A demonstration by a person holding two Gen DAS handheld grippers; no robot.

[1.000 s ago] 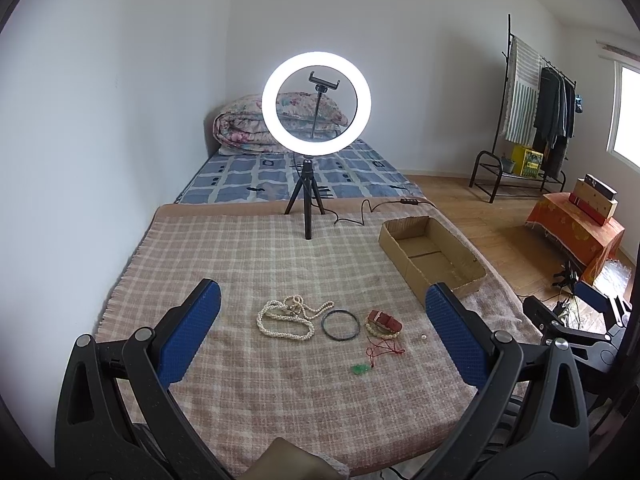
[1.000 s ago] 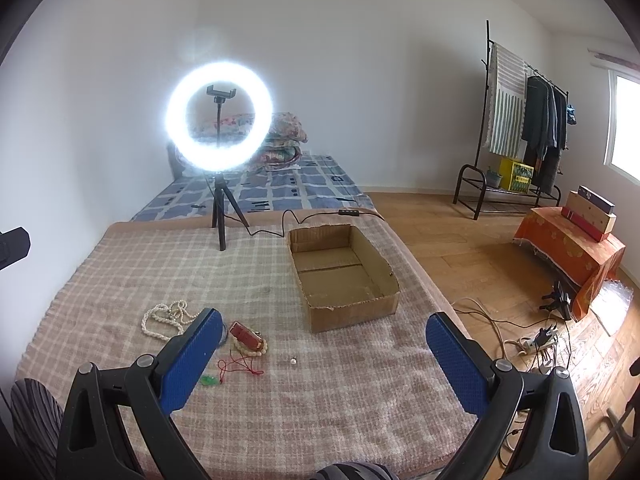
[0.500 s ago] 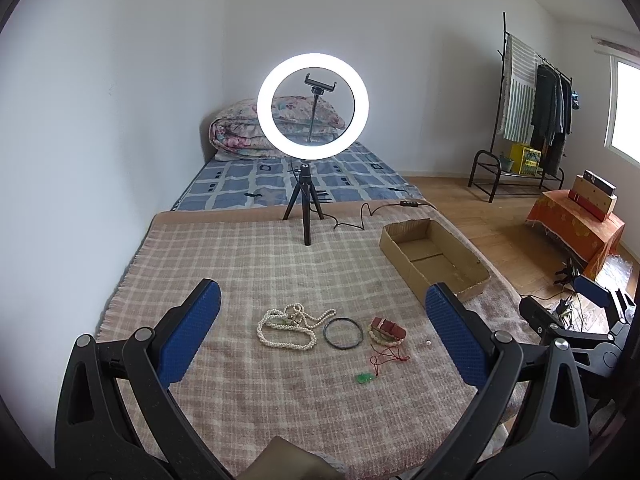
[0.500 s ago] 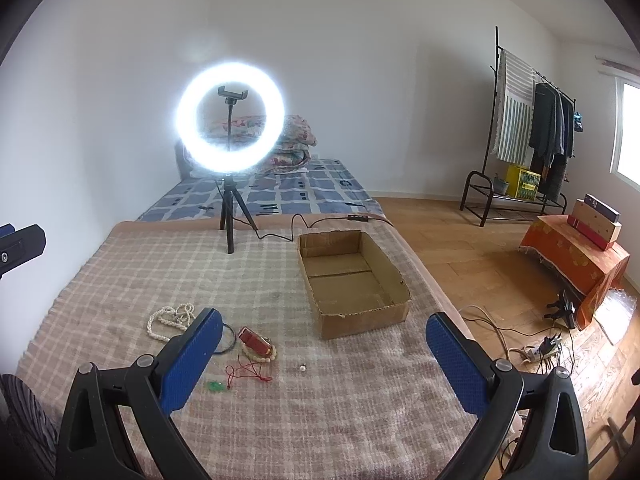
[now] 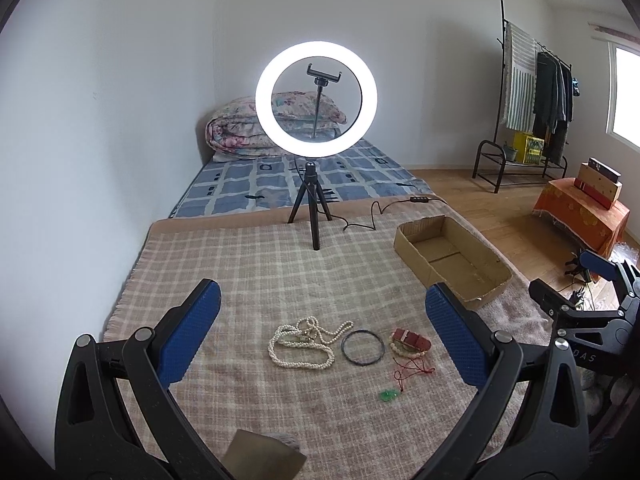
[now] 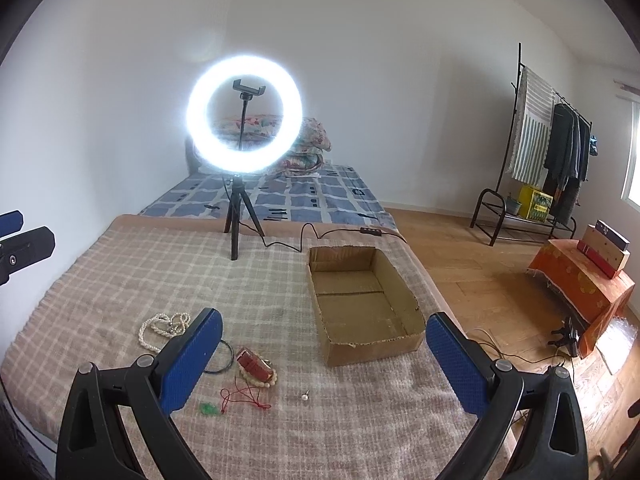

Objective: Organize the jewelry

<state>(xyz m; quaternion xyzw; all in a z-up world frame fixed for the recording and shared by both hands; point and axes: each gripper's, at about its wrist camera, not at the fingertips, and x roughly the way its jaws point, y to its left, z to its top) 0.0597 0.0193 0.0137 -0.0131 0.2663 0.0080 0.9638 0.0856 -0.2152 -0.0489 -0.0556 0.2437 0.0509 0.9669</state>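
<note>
Where the right gripper (image 6: 320, 356) spreads, its finger hides the black ring (image 6: 224, 356).

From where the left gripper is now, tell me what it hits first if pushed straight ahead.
Probably the plaid blanket, past the pearl necklace and black ring, short of the ring light tripod. The open left gripper hangs above the jewelry, nothing between its fingers. Depth is unclear.
</note>
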